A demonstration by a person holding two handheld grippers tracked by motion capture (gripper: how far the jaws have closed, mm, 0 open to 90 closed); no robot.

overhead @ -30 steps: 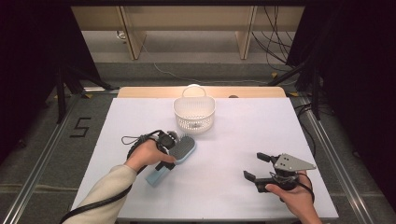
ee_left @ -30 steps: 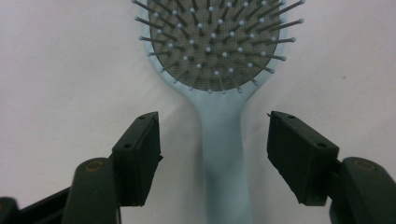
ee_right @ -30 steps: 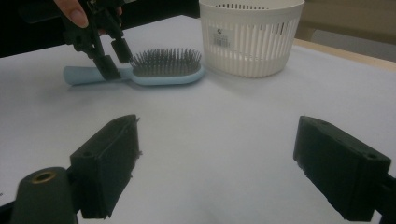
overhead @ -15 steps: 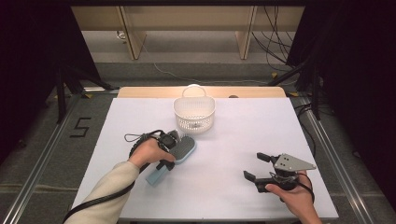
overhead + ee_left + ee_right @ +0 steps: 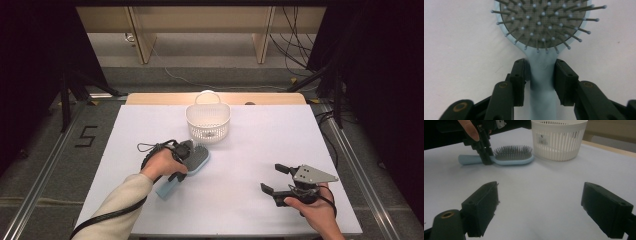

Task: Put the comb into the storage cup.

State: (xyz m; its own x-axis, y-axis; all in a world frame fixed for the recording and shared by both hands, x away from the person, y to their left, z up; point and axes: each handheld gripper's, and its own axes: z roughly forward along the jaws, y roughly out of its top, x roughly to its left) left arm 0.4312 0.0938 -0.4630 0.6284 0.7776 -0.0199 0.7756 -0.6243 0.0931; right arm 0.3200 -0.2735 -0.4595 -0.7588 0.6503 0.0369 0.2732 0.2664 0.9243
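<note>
A light blue hairbrush (image 5: 198, 159) lies bristles-up on the white table, its handle pointing toward the person. My left gripper (image 5: 181, 164) reaches down over the neck of the brush. Its jaws have just been closing, and in the left gripper view both pads (image 5: 519, 80) touch the sides of the hairbrush (image 5: 541, 30) handle. The left gripper (image 5: 541, 67) is shut on it while the brush still rests on the table. My right gripper (image 5: 272, 178) sits at the front right, open and empty. Its own view has the right gripper (image 5: 539, 205) facing the hairbrush (image 5: 511, 155) and the left gripper (image 5: 485, 155).
A white slatted basket (image 5: 207, 125) with a loop handle stands at the back middle of the table, just beyond the brush head, and appears as the basket (image 5: 559, 142) in the right gripper view. The white table (image 5: 280, 140) is bordered by metal rails and dark floor.
The left gripper's jaws have drawn in around the brush's neck. The brush, the basket and the right gripper have kept their places.
</note>
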